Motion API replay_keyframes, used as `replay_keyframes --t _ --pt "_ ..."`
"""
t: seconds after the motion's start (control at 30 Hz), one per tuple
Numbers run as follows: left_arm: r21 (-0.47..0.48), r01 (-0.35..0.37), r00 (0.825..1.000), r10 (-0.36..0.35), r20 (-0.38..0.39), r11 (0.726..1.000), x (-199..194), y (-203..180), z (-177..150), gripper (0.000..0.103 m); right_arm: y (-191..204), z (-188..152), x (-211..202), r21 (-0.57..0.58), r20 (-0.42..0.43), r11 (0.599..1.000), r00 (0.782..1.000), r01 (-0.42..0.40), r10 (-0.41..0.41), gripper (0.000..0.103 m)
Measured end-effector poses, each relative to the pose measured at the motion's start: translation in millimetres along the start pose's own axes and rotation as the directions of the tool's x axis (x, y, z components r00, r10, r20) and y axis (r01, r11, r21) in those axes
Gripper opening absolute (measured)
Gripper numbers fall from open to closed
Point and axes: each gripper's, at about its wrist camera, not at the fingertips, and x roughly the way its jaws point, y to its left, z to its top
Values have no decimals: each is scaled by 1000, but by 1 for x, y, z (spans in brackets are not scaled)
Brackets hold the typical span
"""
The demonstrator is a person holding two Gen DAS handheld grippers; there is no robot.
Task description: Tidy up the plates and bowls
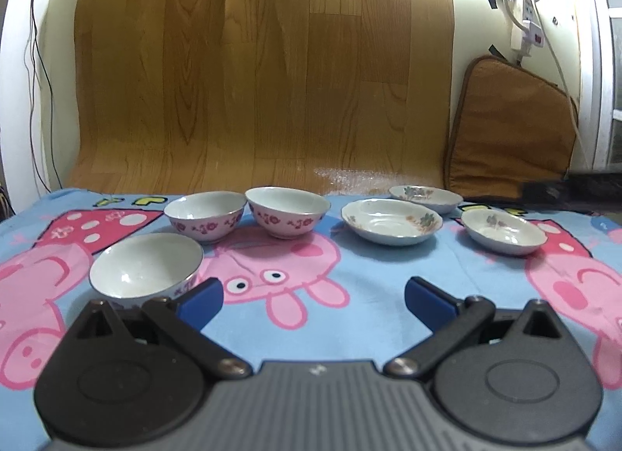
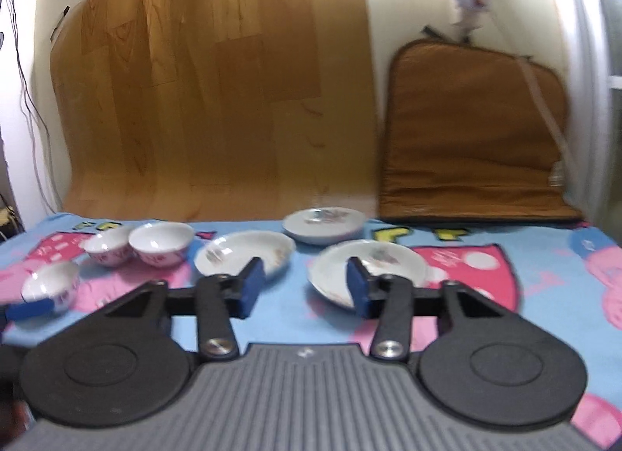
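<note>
Three white bowls with purple flowers stand at the left of the blue cartoon cloth point(image 1: 369, 319): a near bowl point(image 1: 145, 272) and two side by side behind it point(image 1: 204, 215) point(image 1: 287, 212). Three shallow flowered plates lie to the right: a middle plate point(image 1: 390, 221), a far plate point(image 1: 425, 194) and a right plate point(image 1: 503, 231). My left gripper point(image 1: 313, 291) is open and empty, its left finger close beside the near bowl. My right gripper point(image 2: 306, 287) is open and partly narrowed, holding nothing. Its right pad overlaps the near plate point(image 2: 369, 268) in the blurred right wrist view.
A wood-pattern sheet point(image 1: 264, 62) curves up the wall behind the cloth. A brown cushion point(image 1: 509, 128) leans at the back right, under a power strip point(image 1: 528, 19) with cables. More cables hang at the far left. The left gripper's blue finger point(image 2: 29, 309) shows by the near bowl point(image 2: 50, 285).
</note>
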Motion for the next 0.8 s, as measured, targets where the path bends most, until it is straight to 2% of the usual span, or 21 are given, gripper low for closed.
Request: replay_keyframes --t 0.17,0.33,0.47,0.6,0.67,0.73,0.8 --pt "-99 61 994 -69 -82 993 14 19 10 99 1 25 53 63 -104 997 993 -48 55 30" --pt "-110 79 993 -89 -84 991 26 23 26 92 5 37 108 40 -214 998 976 -42 50 30" --pt "-130 113 988 -125 -88 985 31 23 31 87 2 41 147 45 -298 999 954 -24 36 30" --pt "-151 144 982 -159 -97 978 36 26 42 82 10 40 178 -15 -375 999 927 -41 32 29" --pt "-169 174 974 -195 -119 970 44 29 53 78 10 37 186 -4 -413 999 910 -50 43 24" --pt "-189 209 961 -237 -142 960 55 30 63 73 10 37 183 4 -410 999 911 -49 46 20" --pt "-203 222 952 -257 -165 954 66 29 71 64 4 37 174 49 -403 996 911 -70 84 15"
